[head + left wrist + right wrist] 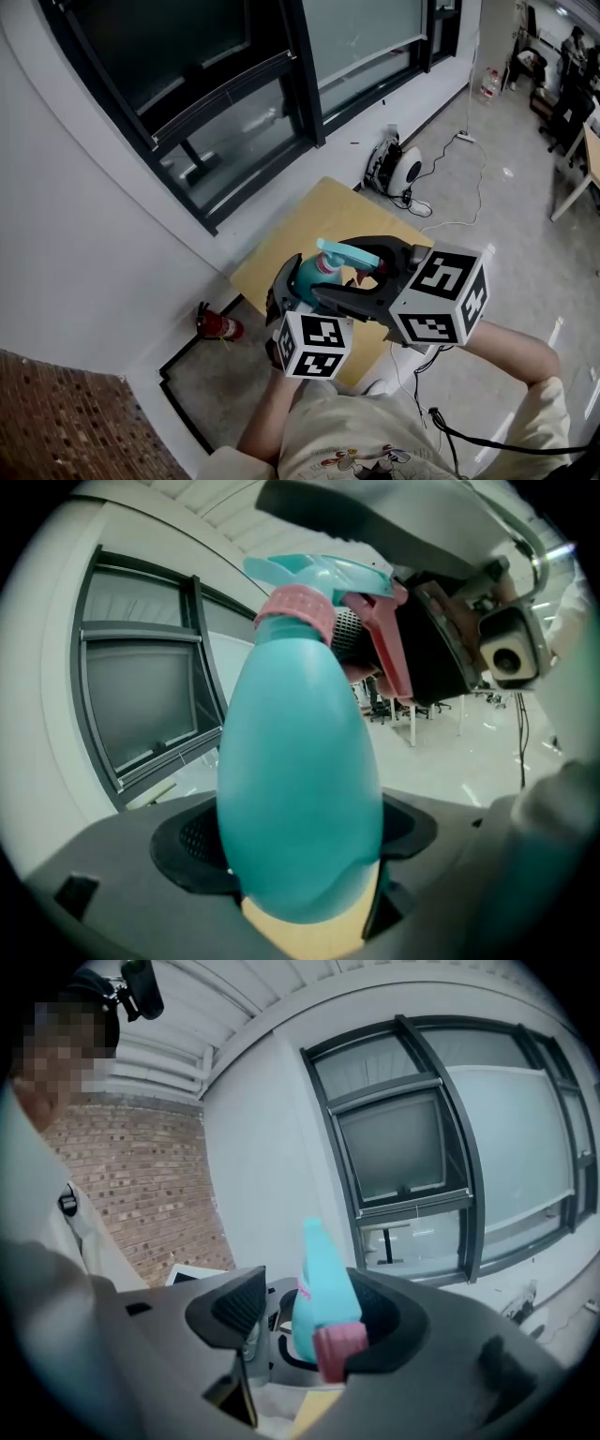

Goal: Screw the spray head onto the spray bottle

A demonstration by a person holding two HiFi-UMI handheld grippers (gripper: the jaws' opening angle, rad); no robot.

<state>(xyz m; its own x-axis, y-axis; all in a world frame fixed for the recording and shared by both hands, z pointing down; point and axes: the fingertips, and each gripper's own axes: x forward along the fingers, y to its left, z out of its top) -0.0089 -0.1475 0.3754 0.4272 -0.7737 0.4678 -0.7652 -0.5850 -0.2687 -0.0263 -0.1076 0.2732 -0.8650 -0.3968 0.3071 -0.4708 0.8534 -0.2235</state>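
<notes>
In the head view both grippers are held over a small yellow table. My left gripper is shut on the teal spray bottle; its pads press both sides of the bottle's body. A pink collar and the teal spray head with its pink trigger sit on top of the bottle. My right gripper stands open around the spray head. The pink trigger lies against one jaw, and a gap shows to the other.
A red fire extinguisher lies on the floor left of the table. A white device with cables sits by the dark-framed windows. The person's arms and shirt fill the lower head view. Desks stand far right.
</notes>
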